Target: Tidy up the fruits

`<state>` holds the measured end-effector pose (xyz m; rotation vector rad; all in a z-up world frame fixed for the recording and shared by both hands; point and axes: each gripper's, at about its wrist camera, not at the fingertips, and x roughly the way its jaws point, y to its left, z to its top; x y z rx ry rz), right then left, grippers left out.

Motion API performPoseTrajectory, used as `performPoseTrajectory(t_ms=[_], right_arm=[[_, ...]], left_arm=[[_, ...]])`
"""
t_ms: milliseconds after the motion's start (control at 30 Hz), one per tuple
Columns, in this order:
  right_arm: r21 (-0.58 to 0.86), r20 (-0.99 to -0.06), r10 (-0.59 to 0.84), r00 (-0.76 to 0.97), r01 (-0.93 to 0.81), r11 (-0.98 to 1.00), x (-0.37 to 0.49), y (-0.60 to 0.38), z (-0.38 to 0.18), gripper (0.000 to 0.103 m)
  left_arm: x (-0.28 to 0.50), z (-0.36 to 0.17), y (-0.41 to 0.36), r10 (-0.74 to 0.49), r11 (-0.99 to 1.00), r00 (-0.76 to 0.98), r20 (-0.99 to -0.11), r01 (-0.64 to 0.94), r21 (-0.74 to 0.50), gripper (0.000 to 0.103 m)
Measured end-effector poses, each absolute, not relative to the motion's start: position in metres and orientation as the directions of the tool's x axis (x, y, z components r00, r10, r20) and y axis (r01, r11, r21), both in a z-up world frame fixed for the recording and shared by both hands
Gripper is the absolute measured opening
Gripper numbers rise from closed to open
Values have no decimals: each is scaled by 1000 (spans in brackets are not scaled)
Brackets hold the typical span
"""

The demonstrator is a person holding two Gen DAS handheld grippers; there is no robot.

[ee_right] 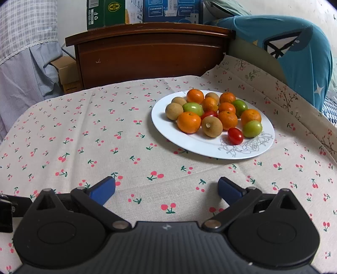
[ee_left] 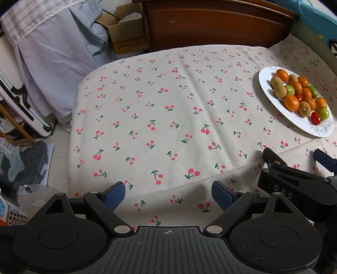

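A white plate [ee_right: 185, 143] on the cherry-print tablecloth holds a pile of fruit: several oranges [ee_right: 189, 122], brown kiwis [ee_right: 212, 126], green fruits [ee_right: 252, 128] and red cherry tomatoes [ee_right: 235, 136]. In the left wrist view the plate [ee_left: 267, 88] is at the far right. My right gripper [ee_right: 166, 189] is open and empty, low over the cloth, short of the plate. My left gripper [ee_left: 168, 194] is open and empty over bare cloth, left of the plate. The right gripper [ee_left: 299, 158] shows at the left wrist view's right edge.
A dark wooden headboard [ee_right: 147, 52] stands behind the table with boxes [ee_right: 145, 10] on top. A blue cushion [ee_right: 294, 48] lies at the right. Grey hanging fabric [ee_left: 59, 52], a cardboard box [ee_left: 126, 31] and floor clutter [ee_left: 25, 164] are to the left.
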<state>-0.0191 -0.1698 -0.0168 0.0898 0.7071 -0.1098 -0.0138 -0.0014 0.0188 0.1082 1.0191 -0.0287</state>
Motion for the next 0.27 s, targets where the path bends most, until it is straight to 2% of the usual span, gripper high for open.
performPoseTrajectory(t_ms=[267], right_arm=[[45,-651,-70,756,130,990,-19,-170,-17,102]], left_arm=[[-13,18,-2,20,995,529,-849,71,68,91]])
